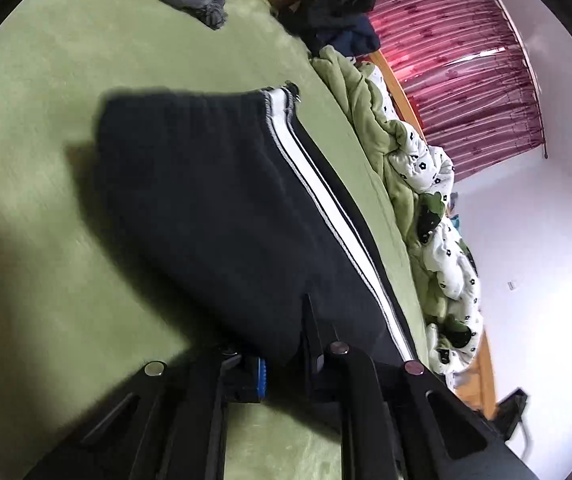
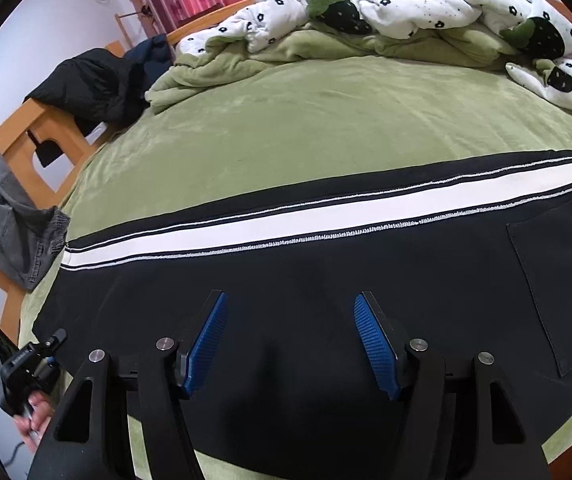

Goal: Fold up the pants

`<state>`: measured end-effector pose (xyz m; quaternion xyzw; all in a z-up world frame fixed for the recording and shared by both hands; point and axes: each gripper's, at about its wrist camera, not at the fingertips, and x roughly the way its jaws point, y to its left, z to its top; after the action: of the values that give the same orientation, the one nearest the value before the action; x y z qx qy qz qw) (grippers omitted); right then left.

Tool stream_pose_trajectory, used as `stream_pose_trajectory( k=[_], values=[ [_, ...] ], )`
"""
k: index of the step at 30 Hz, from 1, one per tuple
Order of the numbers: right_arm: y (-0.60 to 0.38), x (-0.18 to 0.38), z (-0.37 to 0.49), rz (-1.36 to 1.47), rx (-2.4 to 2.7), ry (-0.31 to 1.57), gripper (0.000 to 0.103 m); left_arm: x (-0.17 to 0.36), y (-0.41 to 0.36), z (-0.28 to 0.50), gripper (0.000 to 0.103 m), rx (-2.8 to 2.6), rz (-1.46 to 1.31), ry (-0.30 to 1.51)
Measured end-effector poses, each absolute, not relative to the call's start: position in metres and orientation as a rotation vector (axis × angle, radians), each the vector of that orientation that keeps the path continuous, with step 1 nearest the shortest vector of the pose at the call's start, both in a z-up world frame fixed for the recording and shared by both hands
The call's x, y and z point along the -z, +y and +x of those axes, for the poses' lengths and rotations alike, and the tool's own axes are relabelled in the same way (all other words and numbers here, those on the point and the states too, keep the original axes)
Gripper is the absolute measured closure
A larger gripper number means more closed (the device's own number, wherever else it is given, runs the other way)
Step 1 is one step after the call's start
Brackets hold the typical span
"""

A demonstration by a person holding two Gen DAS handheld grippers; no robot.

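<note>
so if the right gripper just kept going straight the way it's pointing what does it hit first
Probably the black pants: the right gripper is open, with the dark fabric filling the gap between its blue pads. Further along that line come the white side stripe and the green bedspread. Depth is hard to judge.

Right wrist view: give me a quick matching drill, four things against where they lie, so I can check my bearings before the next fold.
Things:
1. pants
2. grey garment
3. black jacket
4. quilt

Places:
A. bunched along the far side of the bed
B. draped over the wooden bed frame at the far left
C. flat on the green sheet right ahead of the open tongs
D. hanging over the bed's left edge

Pairs: 1-C, 2-D, 3-B, 4-A
</note>
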<state>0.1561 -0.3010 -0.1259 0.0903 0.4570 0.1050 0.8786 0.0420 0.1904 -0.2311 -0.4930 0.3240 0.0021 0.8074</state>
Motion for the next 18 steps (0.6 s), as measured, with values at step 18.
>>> stream_pose_trajectory(
  k=[18],
  values=[
    [-0.275,0.13,0.154,0.059,-0.218,0.95,0.037,0.224,0.252,0.038,0.072,-0.156,-0.979,0.672]
  ],
)
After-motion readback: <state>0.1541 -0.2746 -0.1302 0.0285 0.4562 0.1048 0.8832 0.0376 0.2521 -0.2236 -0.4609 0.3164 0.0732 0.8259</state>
